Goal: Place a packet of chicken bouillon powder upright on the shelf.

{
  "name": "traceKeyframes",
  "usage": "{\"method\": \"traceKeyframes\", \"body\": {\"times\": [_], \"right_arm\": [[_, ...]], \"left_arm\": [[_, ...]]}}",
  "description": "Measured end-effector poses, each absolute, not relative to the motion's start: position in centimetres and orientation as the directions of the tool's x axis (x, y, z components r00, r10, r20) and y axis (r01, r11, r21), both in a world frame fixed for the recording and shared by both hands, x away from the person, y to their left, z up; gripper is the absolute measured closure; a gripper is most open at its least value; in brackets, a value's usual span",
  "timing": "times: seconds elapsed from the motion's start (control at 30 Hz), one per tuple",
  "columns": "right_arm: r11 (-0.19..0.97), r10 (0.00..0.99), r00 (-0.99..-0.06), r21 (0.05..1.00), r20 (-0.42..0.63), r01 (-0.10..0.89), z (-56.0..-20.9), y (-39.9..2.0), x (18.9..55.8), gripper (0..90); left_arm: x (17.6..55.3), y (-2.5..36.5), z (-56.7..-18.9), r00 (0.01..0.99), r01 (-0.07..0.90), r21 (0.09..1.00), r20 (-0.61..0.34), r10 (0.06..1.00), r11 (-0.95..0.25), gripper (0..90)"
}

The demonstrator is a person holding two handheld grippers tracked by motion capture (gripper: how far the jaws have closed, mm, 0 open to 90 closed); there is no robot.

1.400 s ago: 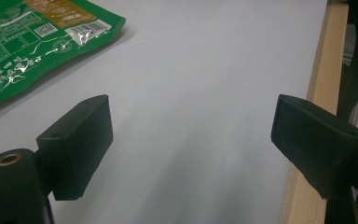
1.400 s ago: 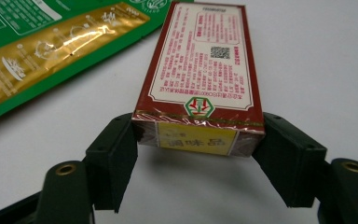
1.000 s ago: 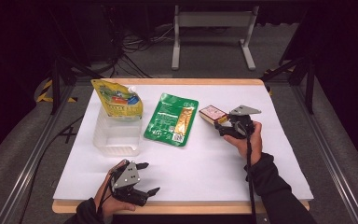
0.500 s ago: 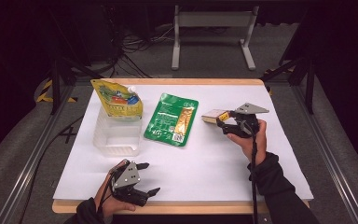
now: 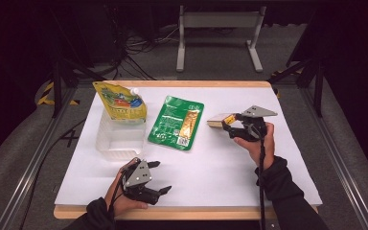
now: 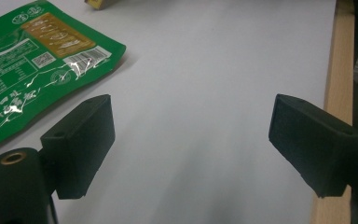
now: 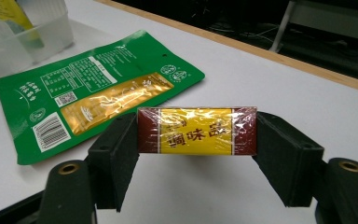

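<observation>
Room, high view: dark floor with cables and a grey metal stand (image 5: 219, 28) beyond a wooden table (image 5: 182, 213) covered by a white sheet (image 5: 230, 167).
Right gripper, high view: right gripper (image 5: 231, 125) is held above the sheet at the right, jaws clamped on a small box (image 5: 219, 120) that juts out to its left.
Left gripper, high view: left gripper (image 5: 157, 176) sits low at the near edge, jaws spread, nothing between them.
Other things, high view: green packet (image 5: 176, 122) lies flat mid-table; clear tub (image 5: 120, 136) stands to its left with a yellow pouch (image 5: 119, 101) leaning in it.
Left gripper view: left gripper (image 6: 191, 140) has its black pads wide apart over bare white sheet; green packet (image 6: 32, 60) lies ahead to the left.
Right gripper view: right gripper (image 7: 196, 140) pinches the small box (image 7: 196, 130), red-brown ends and yellow label, one pad on each end, lifted clear of the sheet; green packet (image 7: 93, 88) lies beyond to the left, clear tub (image 7: 23, 37) farther off.
</observation>
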State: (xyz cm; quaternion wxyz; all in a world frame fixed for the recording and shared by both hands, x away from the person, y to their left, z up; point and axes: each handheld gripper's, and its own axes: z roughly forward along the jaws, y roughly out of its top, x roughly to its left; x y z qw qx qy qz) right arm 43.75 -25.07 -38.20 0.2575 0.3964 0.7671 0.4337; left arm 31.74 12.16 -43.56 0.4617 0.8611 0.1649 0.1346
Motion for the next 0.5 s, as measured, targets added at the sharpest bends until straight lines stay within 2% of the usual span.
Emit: {"method": "traceKeyframes", "body": {"times": [0.23,0.5], "right_arm": [[0.319,0.817,-0.574,0.871,-0.054,0.373,-38.2,-25.1,43.8,33.5],[0.349,0.798,-0.599,0.86,-0.065,0.371,-37.4,-25.1,43.8,33.7]], "left_arm": [[32.8,10.6,-43.3,0.918,0.146,0.837,0.083,0.387,-0.527,14.9],[32.8,10.7,-43.2,0.92,0.164,0.84,0.059,0.387,-0.517,15.1]]}}
